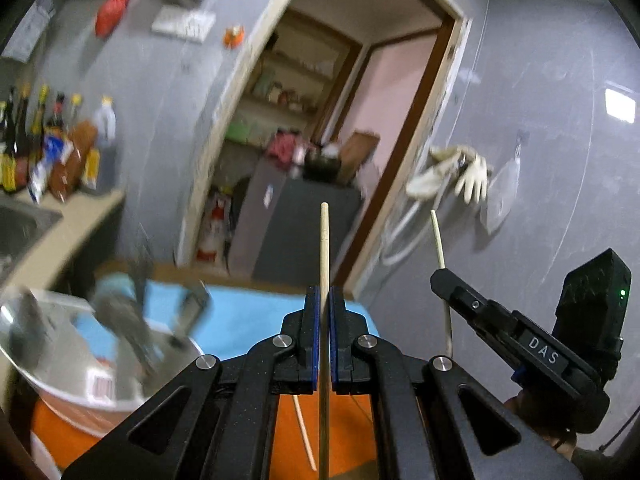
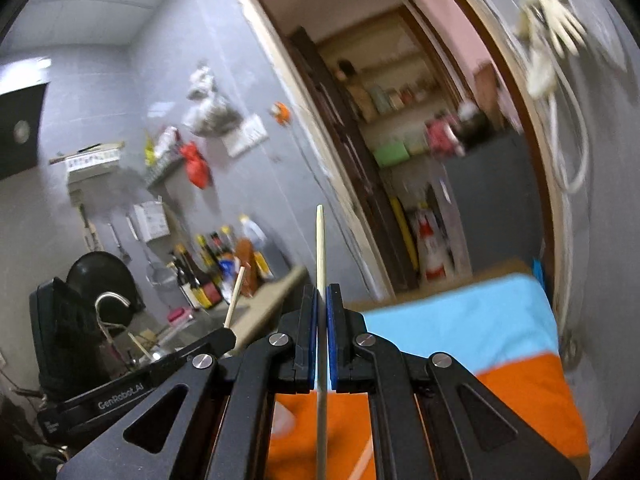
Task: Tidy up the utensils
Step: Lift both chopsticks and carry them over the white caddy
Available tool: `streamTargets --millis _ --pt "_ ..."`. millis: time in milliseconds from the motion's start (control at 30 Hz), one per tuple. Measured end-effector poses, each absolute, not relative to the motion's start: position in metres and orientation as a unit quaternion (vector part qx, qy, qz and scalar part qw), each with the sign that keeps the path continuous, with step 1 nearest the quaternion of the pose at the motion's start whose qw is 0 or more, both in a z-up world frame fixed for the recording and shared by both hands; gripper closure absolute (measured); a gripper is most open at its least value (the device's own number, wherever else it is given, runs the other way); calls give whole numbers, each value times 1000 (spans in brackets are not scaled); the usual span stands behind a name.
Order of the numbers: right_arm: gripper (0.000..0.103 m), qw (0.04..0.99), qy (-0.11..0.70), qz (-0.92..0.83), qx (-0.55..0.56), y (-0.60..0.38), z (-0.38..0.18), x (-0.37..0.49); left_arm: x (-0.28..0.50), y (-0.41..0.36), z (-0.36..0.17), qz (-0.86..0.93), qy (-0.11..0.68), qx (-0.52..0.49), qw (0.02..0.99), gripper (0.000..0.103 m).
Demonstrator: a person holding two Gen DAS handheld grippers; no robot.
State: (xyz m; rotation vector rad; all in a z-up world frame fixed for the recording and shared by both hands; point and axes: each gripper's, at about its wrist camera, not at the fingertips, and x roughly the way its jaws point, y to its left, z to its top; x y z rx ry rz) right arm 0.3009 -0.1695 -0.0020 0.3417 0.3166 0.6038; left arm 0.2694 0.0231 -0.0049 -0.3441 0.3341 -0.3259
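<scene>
Left gripper (image 1: 324, 300): jaws clamped on wooden chopstick (image 1: 324, 240), upright, mid-shaft for balance. Right gripper (image 2: 321, 300): jaws closed on second chopstick (image 2: 320, 240), likewise. Both aloft above blue-orange cloth (image 2: 460, 332), probably for pairing.

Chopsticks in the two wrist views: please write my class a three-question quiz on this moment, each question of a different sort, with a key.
1. True or false: the left gripper is shut on a chopstick.
2. Multiple choice: what does the right gripper hold? A) a spoon B) a chopstick C) nothing
3. Fill in: in the right wrist view, the cloth beneath is light blue and ____.

Key: 1 true; 2 B; 3 orange.
</scene>
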Motion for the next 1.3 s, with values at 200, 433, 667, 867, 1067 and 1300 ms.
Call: streamTargets --millis 200,433,667,867,1067,1300 --pt "100 916 95 335 197 -127 31 304 257 89 22 -144 99 -208 962 101" --pt "100 898 55 363 240 -73 33 323 253 179 19 -79 32 -263 961 101" --pt "100 910 21 345 230 -38 12 326 252 243 -10 -24 -22 -296 955 101" --pt "100 917 20 340 207 -20 -15 329 248 256 -28 -1 -52 -289 956 101" --pt "100 921 23 337 196 -13 -32 330 244 261 -38 16 -69 -272 960 101" --pt "100 929 15 330 167 -4 -44 325 242 247 -49 33 -90 -231 968 101"
